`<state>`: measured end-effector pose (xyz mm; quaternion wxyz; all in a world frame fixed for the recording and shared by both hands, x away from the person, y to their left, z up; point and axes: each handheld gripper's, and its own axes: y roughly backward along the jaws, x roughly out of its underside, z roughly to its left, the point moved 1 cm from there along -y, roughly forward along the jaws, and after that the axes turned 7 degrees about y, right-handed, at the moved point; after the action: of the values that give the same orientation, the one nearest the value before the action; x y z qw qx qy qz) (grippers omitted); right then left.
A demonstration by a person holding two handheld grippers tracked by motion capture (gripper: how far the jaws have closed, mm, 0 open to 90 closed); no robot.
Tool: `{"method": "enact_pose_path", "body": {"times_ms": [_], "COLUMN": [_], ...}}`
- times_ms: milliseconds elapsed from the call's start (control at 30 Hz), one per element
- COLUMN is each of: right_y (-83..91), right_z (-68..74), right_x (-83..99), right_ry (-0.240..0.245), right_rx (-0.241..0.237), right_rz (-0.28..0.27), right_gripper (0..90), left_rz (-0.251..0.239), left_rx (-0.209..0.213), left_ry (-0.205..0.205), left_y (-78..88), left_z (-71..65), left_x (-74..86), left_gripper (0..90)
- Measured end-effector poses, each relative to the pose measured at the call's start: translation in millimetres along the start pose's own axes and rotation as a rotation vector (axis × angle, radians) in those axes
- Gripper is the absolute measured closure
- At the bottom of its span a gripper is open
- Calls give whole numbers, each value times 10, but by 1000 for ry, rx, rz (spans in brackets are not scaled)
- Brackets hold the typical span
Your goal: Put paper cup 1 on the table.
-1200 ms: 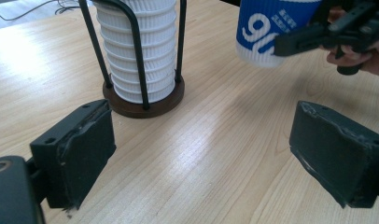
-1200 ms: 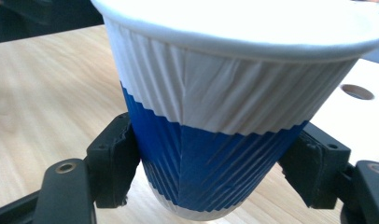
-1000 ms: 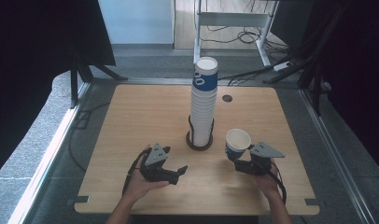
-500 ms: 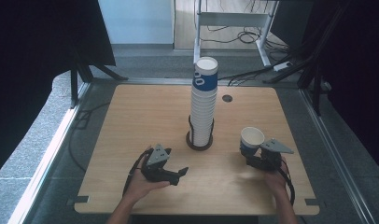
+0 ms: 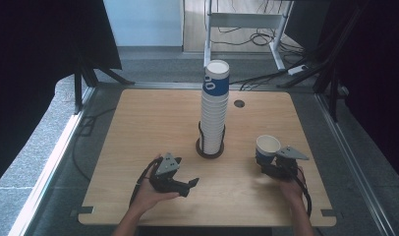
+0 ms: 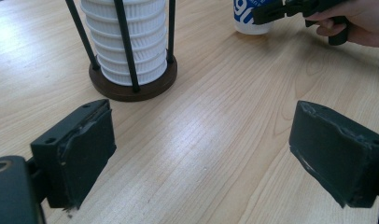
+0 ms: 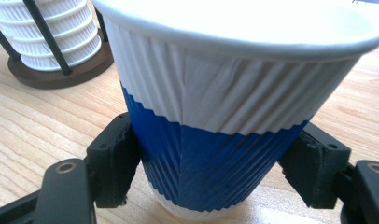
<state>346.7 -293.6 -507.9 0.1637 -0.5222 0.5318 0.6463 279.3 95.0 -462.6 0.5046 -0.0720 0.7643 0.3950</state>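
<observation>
1. Step in hand: I carry a single paper cup point(image 5: 267, 149), taken as one from the stack of cups point(image 5: 213, 110), and I judge that I am setting it down on the table point(image 5: 138, 123) to the right of the stack.
2. Right claw point(image 5: 269, 164): the jaws are clamped on the blue lower band of the cup, one pad on each side. The cup stands upright, mouth up.
3. Cup position: right of the stack holder point(image 5: 210, 147) and well apart from it, near the right edge of the table. In the right gripper view its base point(image 7: 187, 212) appears to be at or just above the wood; I cannot tell whether it touches.
4. Left claw point(image 5: 185, 185): the jaws stand apart with nothing between them. It rests low at the near side of the table, left of the stack, pointing toward the holder point(image 6: 134, 86).
5. Right hand pose: my hand point(image 5: 291, 184) comes in from the near edge, claw level, pointing to the far left.
6. Next move calls for: confirm the base sits flat, then part the jaws evenly and draw back toward the near edge without tipping the cup.
</observation>
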Motion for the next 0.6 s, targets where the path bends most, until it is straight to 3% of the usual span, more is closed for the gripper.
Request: {"method": "enact_pose_path", "body": {"times_ms": [400, 600], "right_y": [-79, -83], "right_z": [-5, 9], "right_x": [55, 58], "right_ry": [18, 31], "right_rx": [17, 27], "right_rz": [65, 68], "right_gripper": [257, 254], "left_rz": [16, 24], "left_rx": [7, 10], "left_ry": [-6, -14], "left_y": [-7, -17], "left_z": [-4, -17], "left_x": [9, 14], "left_gripper": [71, 71]}}
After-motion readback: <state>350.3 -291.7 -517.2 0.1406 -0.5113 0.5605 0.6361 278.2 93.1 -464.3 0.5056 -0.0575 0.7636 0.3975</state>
